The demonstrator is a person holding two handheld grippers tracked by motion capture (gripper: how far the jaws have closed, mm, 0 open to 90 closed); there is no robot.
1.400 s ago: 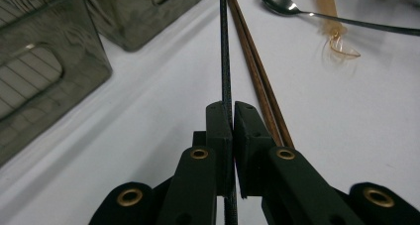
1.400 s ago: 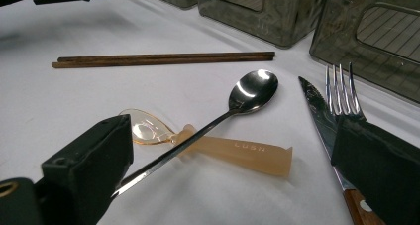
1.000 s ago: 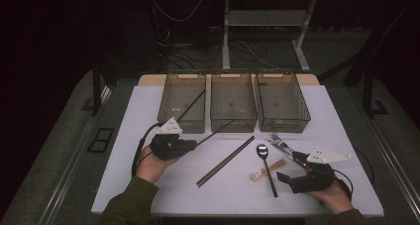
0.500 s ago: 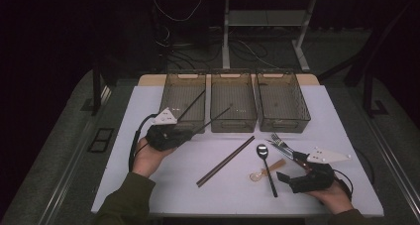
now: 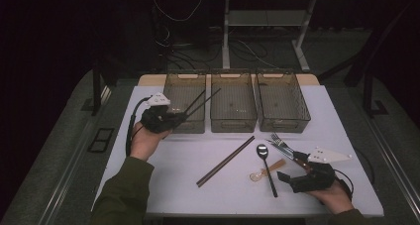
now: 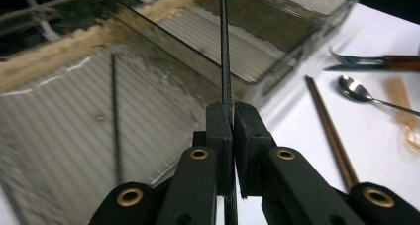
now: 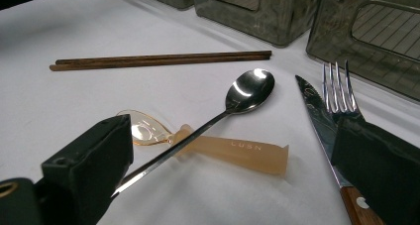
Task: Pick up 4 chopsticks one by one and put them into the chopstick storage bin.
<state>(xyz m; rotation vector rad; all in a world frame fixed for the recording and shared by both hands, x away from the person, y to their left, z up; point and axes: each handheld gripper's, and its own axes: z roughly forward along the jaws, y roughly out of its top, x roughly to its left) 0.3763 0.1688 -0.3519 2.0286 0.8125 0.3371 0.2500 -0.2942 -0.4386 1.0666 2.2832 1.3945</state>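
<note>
Left gripper is pinching a pair of thin black chopsticks near their lower end, jaws pressed tight on them; in the left gripper view the black chopsticks are running straight up from between the two black pads. In the high view the sticks are slanting up and away from the gripper, tips hanging over the gap between the left smoky transparent plastic bin and the middle smoky transparent plastic bin, held in the air above the left bin's near right corner, not resting inside. The left hand is sitting just in front of that bin. The third smoky transparent plastic bin is standing at the right of the row, all three touching side by side on the white tabletop. Right gripper is resting low on the table near the front right edge, jaws spread wide and gripping nothing; in the right gripper view the steel spoon handle is passing between them, lying across a translucent amber plastic spoon. A pair of brown wooden chopsticks is lying diagonally mid-table, well apart from both grippers. A steel fork and a wooden-handled steel knife are lying together just beyond the right gripper.
</note>
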